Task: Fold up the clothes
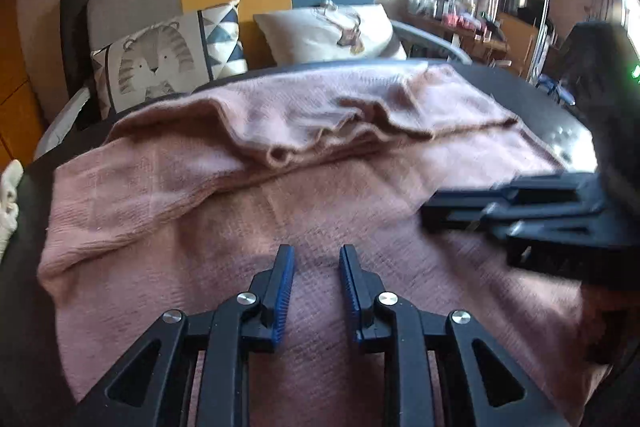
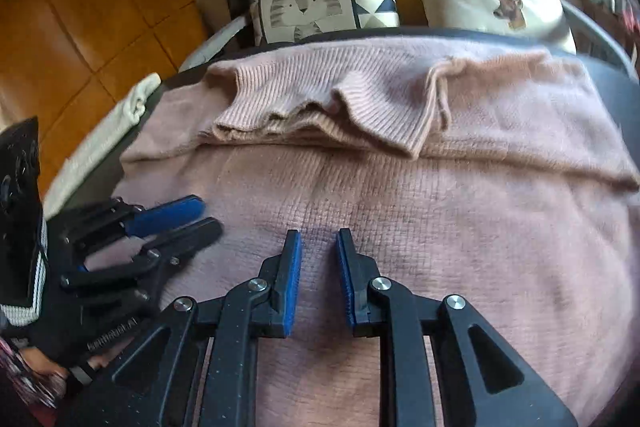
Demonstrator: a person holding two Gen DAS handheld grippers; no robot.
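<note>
Pink sweater (image 2: 400, 211) beneath both gaping tongs

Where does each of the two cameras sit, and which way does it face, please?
Left wrist: on the left gripper, looking down along its open jaws at the pink sweater; the right gripper enters from the right.
Right wrist: on the right gripper, jaws open, above the same sweater; the left gripper and a gloved hand show at left.
Shared: sweater, tiger pillow, both grippers.

Window glare, warm light, fisheye edges
</note>
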